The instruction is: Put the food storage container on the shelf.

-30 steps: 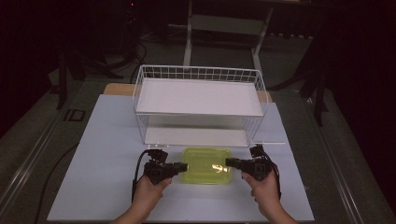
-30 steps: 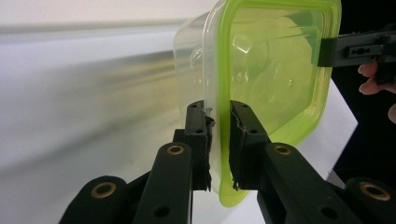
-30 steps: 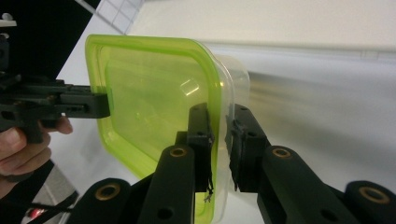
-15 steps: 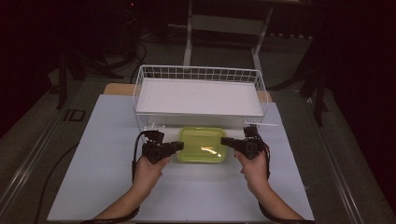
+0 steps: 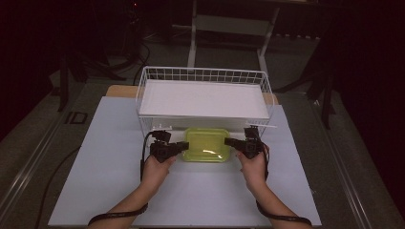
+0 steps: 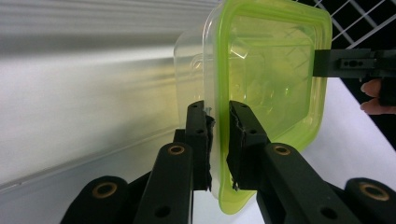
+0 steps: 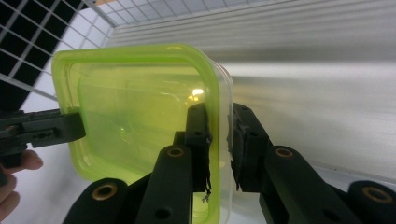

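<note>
Across the middle of the desk [image 5: 110,191], on its white sheet, stands a white wire basket [image 5: 203,76] whose upper level carries a flat white board; below that board the front is open, like a low shelf. Just in front of this opening, a clear container with a yellow-green lid [image 5: 206,144] is held between two grippers, its far edge reaching under the basket's front rail. The left gripper [image 5: 177,147] has its jaws clamped on the lid's rim at the left end, and the right gripper [image 5: 234,142] has its jaws clamped on the rim at the right end. Holding both ends probably keeps the box level while it goes into the low gap. The front rail and wire uprights leave little clearance and could catch the lid.
</note>
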Motion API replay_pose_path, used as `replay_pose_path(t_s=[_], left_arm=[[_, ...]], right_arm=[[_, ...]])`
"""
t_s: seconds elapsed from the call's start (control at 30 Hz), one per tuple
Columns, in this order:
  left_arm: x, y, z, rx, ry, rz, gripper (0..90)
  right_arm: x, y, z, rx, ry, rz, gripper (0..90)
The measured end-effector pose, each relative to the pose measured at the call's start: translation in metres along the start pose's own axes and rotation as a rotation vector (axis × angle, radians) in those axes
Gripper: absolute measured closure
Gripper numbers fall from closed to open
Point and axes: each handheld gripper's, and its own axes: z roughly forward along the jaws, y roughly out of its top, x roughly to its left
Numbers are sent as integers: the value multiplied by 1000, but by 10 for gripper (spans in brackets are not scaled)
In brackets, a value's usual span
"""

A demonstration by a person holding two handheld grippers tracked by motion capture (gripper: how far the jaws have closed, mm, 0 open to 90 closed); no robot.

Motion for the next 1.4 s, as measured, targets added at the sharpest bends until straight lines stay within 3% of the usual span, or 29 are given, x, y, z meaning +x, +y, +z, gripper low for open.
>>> replay_pose_path(t_s=[0.23, 0.4, 0.57, 0.6, 0.67, 0.73, 0.8, 1.03, 1.1, 1.13, 1.17, 1.27, 1.4], left_arm=[[8, 4, 11, 8, -8, -32, 801], [11, 5, 14, -25, -12, -40, 792], [10, 5, 16, -65, 19, 1, 748], [10, 5, 17, -70, 27, 5, 737], [10, 6, 18, -79, 40, 21, 715], [12, 6, 20, -86, 36, 13, 706], [12, 8, 21, -89, 49, 16, 689], [14, 10, 26, -101, 49, 13, 630], [14, 11, 25, -119, 56, 33, 593], [15, 12, 24, -127, 41, 51, 568], [13, 12, 22, -136, 52, 45, 537], [11, 11, 19, -144, 63, 41, 482], [8, 7, 11, -160, 66, 60, 483]], right_arm=[[-7, 2, 9, -15, -29, 10, 786], [-4, 2, 10, -48, -50, -19, 773], [-3, 1, 15, -79, -66, -27, 733], [-4, 1, 18, -107, -73, -72, 719], [-4, -2, 21, -122, -97, -109, 672], [-5, -4, 24, -138, -96, -109, 665], [-6, -4, 25, -139, -100, -99, 651], [-5, -3, 30, -152, -150, -157, 588], [-7, -3, 30, -155, -153, -162, 539], [-6, -3, 30, -144, -148, -140, 525], [-7, -3, 29, -148, -144, -145, 509], [-7, -6, 26, -155, -139, -169, 498], [-1, -13, 21, -148, -140, -211, 485]])
